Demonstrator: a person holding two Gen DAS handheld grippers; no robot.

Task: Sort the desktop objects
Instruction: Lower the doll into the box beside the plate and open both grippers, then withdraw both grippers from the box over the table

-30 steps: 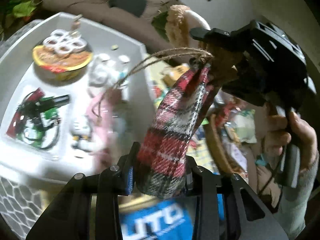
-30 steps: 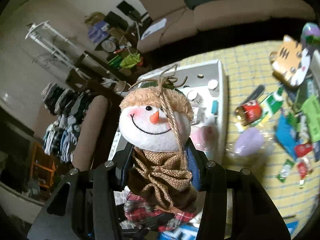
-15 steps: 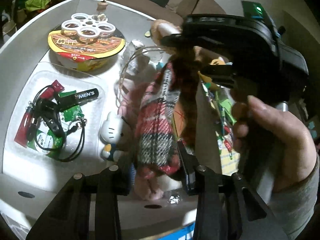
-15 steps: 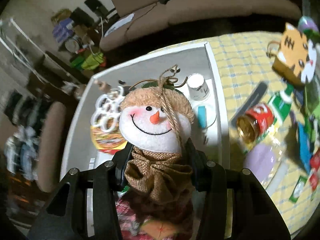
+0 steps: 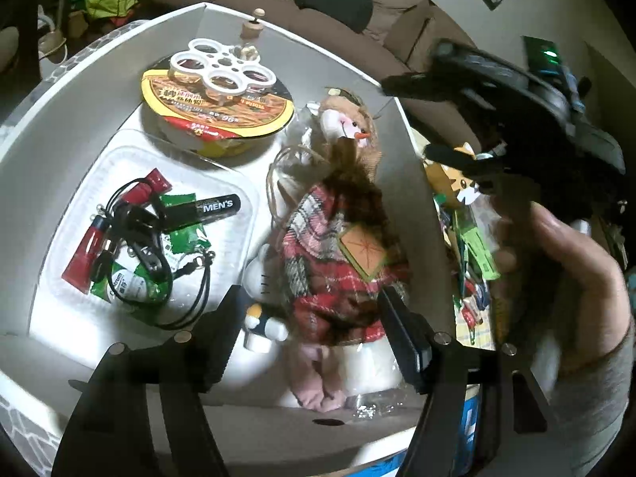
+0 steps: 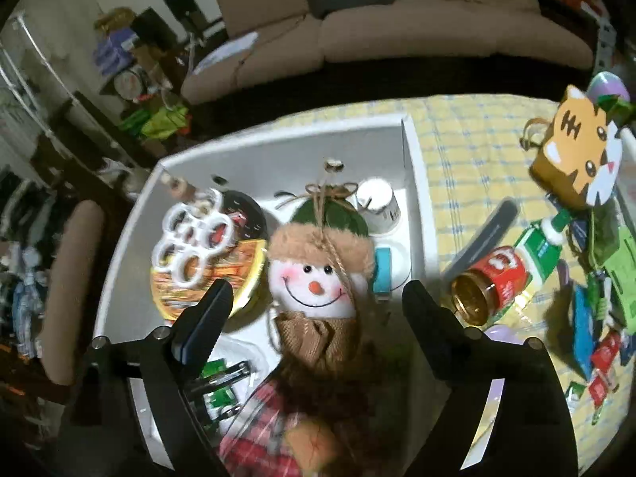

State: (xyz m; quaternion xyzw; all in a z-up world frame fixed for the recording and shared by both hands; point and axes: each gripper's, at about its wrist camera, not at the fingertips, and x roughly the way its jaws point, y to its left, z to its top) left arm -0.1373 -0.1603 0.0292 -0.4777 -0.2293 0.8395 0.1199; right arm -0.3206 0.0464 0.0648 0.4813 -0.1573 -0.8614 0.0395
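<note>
A snowman doll [image 5: 338,238] in a red plaid coat with a burlap scarf lies in the white box [image 5: 119,39], head toward the far wall. My left gripper [image 5: 312,330] straddles its lower body; the jaws are opening and the pads stand clear of the cloth. My right gripper [image 6: 316,314] hangs over the doll's smiling face [image 6: 314,286], jaws also opening, with nothing pressed between them. In the left wrist view the right gripper [image 5: 411,119] shows at upper right, held by a person's hand [image 5: 556,278].
The box also holds a noodle bowl [image 5: 218,119] with a white ring holder [image 5: 220,67] on it, a clear tray of tubes and cables [image 5: 151,230], a white cat figure [image 5: 258,278] and a paper cup [image 6: 379,206]. A red can [image 6: 493,278] and tiger box [image 6: 576,155] lie on the yellow cloth to the right.
Both grippers came down over the box with the doll and let go of it. Their jaws have spread, and the doll now rests inside the box.
</note>
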